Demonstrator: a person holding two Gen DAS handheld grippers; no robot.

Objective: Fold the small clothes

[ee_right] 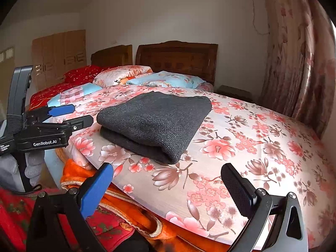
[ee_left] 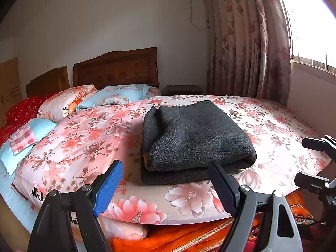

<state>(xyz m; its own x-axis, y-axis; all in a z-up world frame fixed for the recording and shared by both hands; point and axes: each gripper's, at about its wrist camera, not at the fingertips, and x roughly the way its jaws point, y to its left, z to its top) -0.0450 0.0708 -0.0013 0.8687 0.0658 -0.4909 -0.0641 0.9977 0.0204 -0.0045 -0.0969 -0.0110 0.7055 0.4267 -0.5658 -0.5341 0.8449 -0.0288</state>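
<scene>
Dark grey knitted garment (ee_left: 195, 138), folded into thick rectangle, lies on floral pink-and-white quilt (ee_left: 273, 130) near bed's near edge. Long axis runs near-left to far-right; rounded fold faces near side.

Left gripper (ee_left: 166, 189): jaws spread wide, empty, garment directly ahead, right fingertip just short of its near fold. Looks nearer of two.

Right gripper (ee_right: 168, 187): jaws apart, empty, garment ahead and left, clear gap between.

Soft, yielding bedding. Far: wooden headboard (ee_right: 178, 58), pillows, floral curtain (ee_left: 241, 42) right.
</scene>
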